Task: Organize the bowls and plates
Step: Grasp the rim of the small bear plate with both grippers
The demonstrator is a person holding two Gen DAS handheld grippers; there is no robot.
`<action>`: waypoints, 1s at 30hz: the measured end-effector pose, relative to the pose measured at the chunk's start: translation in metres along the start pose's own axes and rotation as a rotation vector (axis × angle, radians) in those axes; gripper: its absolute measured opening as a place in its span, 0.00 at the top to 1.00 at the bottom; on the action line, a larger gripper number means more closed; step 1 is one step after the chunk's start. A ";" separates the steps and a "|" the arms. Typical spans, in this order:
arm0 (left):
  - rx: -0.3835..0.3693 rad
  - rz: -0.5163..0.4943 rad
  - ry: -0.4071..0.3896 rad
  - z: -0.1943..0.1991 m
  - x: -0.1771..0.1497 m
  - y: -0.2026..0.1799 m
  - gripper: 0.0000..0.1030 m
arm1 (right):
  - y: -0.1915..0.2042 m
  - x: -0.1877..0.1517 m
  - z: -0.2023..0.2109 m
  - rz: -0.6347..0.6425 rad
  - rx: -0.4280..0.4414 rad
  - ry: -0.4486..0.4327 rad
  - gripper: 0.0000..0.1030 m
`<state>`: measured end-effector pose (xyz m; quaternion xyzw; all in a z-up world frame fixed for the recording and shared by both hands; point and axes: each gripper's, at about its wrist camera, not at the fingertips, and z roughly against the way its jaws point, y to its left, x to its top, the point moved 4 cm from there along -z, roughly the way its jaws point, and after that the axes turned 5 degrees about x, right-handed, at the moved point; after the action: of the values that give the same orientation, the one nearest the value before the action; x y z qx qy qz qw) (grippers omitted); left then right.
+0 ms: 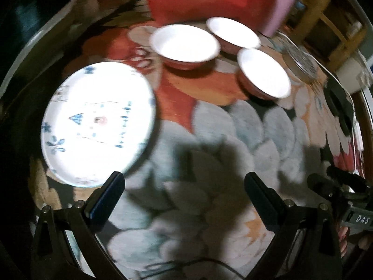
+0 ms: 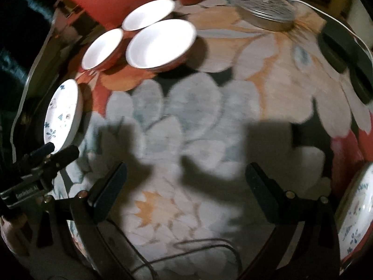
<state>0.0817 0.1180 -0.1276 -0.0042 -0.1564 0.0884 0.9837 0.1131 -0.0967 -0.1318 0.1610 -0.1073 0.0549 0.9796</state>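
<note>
Left of the three bowls [image 1: 184, 43], near the tablecloth's [image 1: 209, 140] edge: a blue-patterned plate [image 1: 98, 123], lying flat. Left gripper [image 1: 184, 193] just beside that plate, jaws wide, empty. Right gripper [image 2: 186, 184] below the bowls, jaws wide, empty. Far right of the bowls: a second patterned plate [image 2: 356, 212].

Glossy glazed bowls [image 1: 184, 44], glossy plate [image 1: 98, 123], printed matt tablecloth [image 1: 209, 140]
</note>
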 end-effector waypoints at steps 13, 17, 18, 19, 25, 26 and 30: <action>0.095 0.156 -0.050 -0.003 0.014 0.133 0.01 | 0.099 0.027 -0.049 0.105 0.146 0.048 0.01; 0.094 0.184 -0.065 -0.008 0.017 0.160 0.01 | 0.128 0.045 -0.066 0.123 0.175 0.041 0.02; 0.093 0.193 -0.070 -0.010 0.018 0.166 0.01 | 0.136 0.049 -0.071 0.128 0.184 0.042 0.02; 0.090 0.203 -0.075 -0.011 0.020 0.173 0.01 | 0.141 0.053 -0.075 0.130 0.190 0.047 0.03; 0.066 0.221 -0.060 -0.032 0.034 0.203 0.14 | 0.165 0.066 -0.110 0.138 0.187 0.113 0.24; 0.062 0.218 -0.055 -0.036 0.037 0.206 0.16 | 0.168 0.067 -0.116 0.142 0.179 0.121 0.29; 0.014 0.197 -0.032 -0.052 0.050 0.209 0.42 | 0.177 0.065 -0.134 0.165 0.153 0.154 0.50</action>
<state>0.1079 0.3335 -0.1690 -0.0113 -0.1705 0.1860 0.9676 0.1766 0.1182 -0.1870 0.2210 -0.0400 0.1554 0.9620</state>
